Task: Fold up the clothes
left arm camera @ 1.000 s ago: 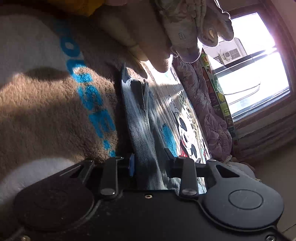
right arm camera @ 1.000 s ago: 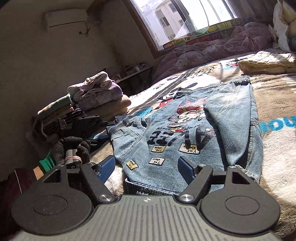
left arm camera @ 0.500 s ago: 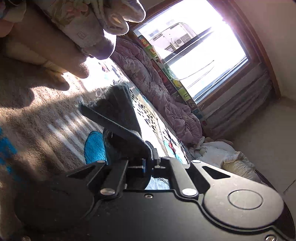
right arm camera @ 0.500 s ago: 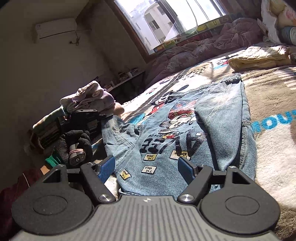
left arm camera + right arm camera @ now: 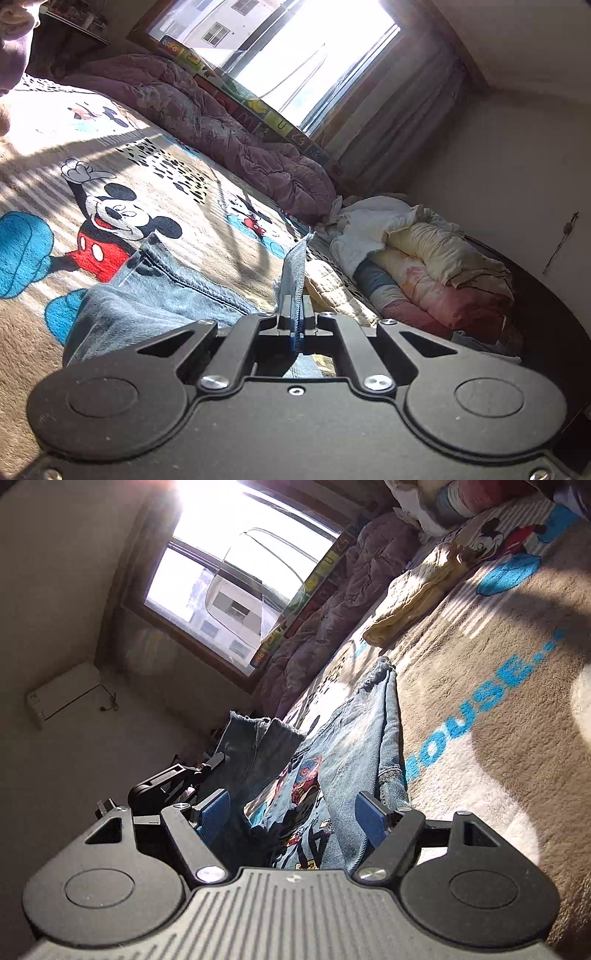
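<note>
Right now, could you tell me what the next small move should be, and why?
Probably carry the left gripper, shut on the jeans hem, across toward the other leg. The hem is lifted off the blanket, while the right gripper hangs open over the patched denim.

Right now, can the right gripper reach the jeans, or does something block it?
Probably yes. The right gripper is open just above the jeans, with nothing between them; the left gripper holds a lifted leg off to one side.
</note>
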`<state>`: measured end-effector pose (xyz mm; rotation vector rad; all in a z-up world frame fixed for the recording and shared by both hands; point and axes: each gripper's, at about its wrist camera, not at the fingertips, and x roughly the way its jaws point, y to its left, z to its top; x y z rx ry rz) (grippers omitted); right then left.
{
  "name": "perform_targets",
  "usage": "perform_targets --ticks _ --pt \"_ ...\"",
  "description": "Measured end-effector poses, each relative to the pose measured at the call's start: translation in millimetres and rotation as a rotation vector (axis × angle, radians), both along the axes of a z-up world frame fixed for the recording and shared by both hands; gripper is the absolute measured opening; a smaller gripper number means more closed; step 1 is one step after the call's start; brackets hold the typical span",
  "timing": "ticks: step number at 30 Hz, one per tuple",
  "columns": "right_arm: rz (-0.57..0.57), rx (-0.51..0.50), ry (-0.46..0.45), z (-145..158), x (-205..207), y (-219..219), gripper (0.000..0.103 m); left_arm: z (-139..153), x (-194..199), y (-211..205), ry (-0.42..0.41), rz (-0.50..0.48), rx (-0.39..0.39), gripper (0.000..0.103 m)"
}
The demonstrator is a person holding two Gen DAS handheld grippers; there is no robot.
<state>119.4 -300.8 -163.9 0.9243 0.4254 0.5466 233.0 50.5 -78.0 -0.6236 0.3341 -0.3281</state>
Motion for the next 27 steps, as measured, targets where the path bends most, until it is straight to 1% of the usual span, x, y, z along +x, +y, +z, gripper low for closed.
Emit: perform_targets --ticks 2,5,8,9,10,11,13,15,18,19,22,23,25,26,27 --pt "-0.019 0.020 0.010 -4 0 -8 0.075 3 0 -21 -0.014 -0.036 0.011 0.000" --pt "-0.049 0.063 0.023 -10 0 -20 0.075 7 -3 -57 -0.036 -0.102 0.054 0.000" --pt "-0.079 0.106 0.037 -15 0 -31 0.075 -1 -7 -94 -0.027 -0.182 0.108 0.000" --pt "-0.089 0.120 0.041 -17 1 -35 0.075 -7 -6 -105 -0.008 -0.234 0.119 0.000" --pt "-0.099 0.134 0.046 -19 1 -39 0.075 -17 -3 -119 0.030 -0.336 0.131 0.001" --pt "-0.113 0.152 0.059 -23 2 -43 0.075 -26 -1 -131 0.065 -0.412 0.150 0.009" --pt "-0.132 0.172 0.083 -29 5 -45 0.075 -34 -5 -141 0.110 -0.473 0.197 0.010" --pt "-0.145 0.182 0.101 -34 10 -44 0.075 -29 -13 -132 0.089 -0.496 0.183 0.010" --pt "-0.138 0.186 0.112 -38 18 -40 0.075 -9 -29 -88 0.027 -0.456 0.125 0.011" --pt "-0.130 0.183 0.113 -38 20 -38 0.075 -5 -35 -67 0.014 -0.421 0.110 0.012" --pt "-0.110 0.165 0.127 -37 28 -31 0.075 -3 -52 -4 0.010 -0.275 0.094 0.013" --pt "-0.110 0.150 0.141 -36 31 -29 0.075 -4 -58 16 0.017 -0.228 0.092 0.013" --pt "-0.114 0.114 0.183 -33 33 -26 0.073 -13 -69 52 0.059 -0.140 0.096 0.013" --pt "-0.111 0.090 0.209 -29 33 -23 0.072 -17 -74 65 0.077 -0.110 0.100 0.013" --pt "-0.104 0.081 0.221 -27 31 -20 0.072 -20 -78 71 0.089 -0.102 0.108 0.013"
